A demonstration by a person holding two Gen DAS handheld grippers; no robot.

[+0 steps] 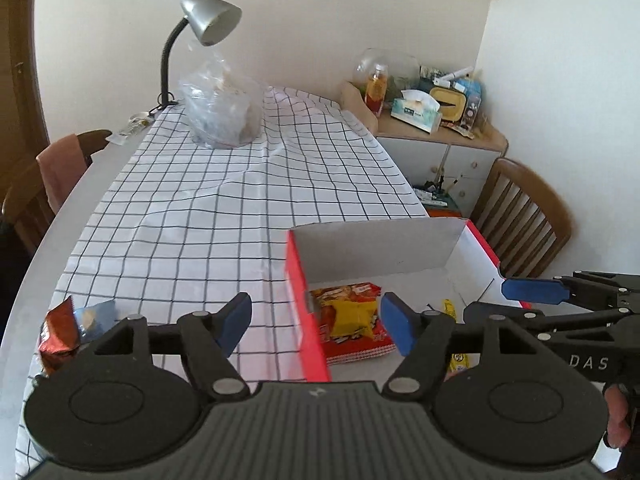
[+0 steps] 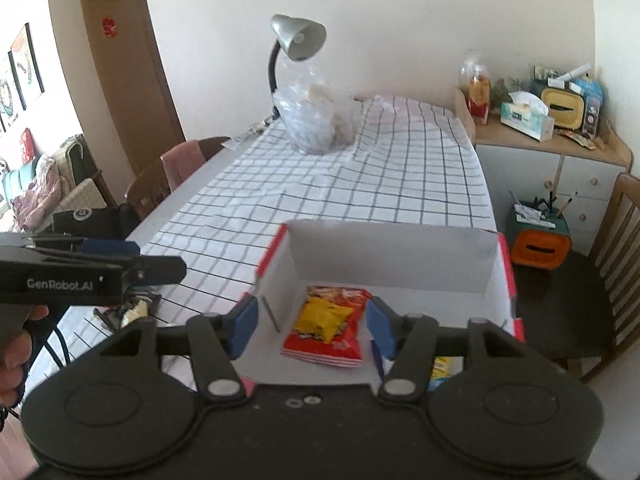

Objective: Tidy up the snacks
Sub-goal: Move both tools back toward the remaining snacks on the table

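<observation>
A red cardboard box (image 1: 306, 312) (image 2: 400, 256) with a white inside stands at the near right of the checked table. In it lie a red snack packet (image 1: 352, 344) (image 2: 340, 344), a yellow packet (image 1: 356, 316) (image 2: 324, 318) on top of it, and another small yellow packet (image 1: 450, 308) (image 2: 440, 366). My left gripper (image 1: 316, 324) is open and empty, straddling the box's left wall. My right gripper (image 2: 308, 326) is open and empty above the box; it also shows in the left wrist view (image 1: 532, 292). A brown snack bag (image 1: 58, 332) and a blue one (image 1: 96, 316) lie at the near left.
A clear plastic bag (image 1: 222, 108) and a silver desk lamp (image 1: 204, 20) stand at the far end of the table. Wooden chairs (image 1: 524, 216) (image 1: 44, 184) flank the table. A cluttered cabinet (image 1: 440, 132) stands at the back right. An orange bin (image 2: 538, 244) sits on the right chair.
</observation>
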